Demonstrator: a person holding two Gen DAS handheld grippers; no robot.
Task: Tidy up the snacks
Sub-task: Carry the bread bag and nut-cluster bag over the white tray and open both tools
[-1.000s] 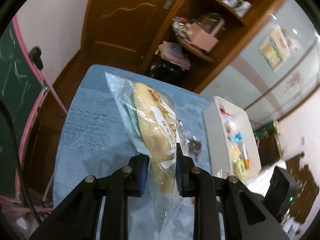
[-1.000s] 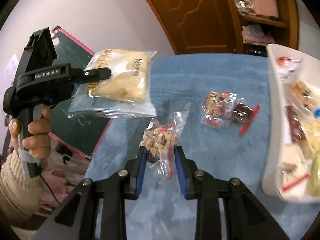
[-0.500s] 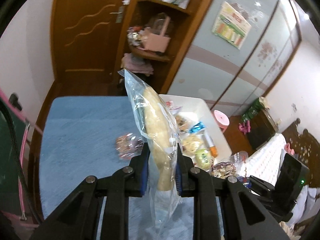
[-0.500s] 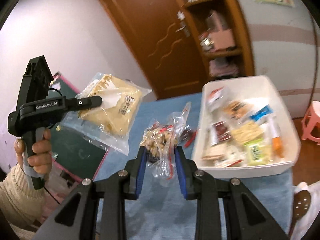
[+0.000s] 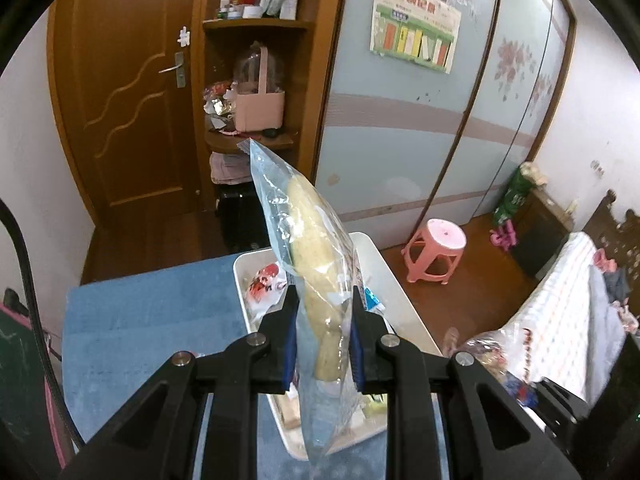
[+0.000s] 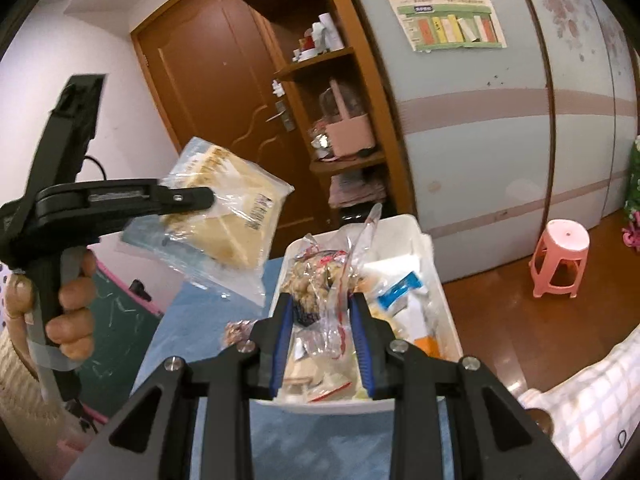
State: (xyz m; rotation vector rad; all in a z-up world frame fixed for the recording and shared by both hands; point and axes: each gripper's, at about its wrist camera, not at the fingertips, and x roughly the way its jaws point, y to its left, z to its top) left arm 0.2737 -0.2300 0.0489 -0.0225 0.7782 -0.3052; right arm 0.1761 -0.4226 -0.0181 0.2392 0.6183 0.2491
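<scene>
With the left gripper (image 5: pixel 323 334) clamped on a bagged bread (image 5: pixel 316 276) and the right gripper (image 6: pixel 322 330) on a nut bag (image 6: pixel 320 280) (slippery film), either could slide out short of the white bin (image 6: pixel 424 248).

no readable text; wall poster (image 5: pixel 416 38) and bread bag label (image 6: pixel 258 214) print too blurred.

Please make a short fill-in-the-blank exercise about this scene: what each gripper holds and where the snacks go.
1. The left gripper is shut on a clear bag of yellow ____.
2. The right gripper is shut on a bag of nuts held over the white ____.
3. The table is covered with a ____ cloth.
4. The stool on the floor is ____.

Missing words: bread; bin; blue; pink
</scene>
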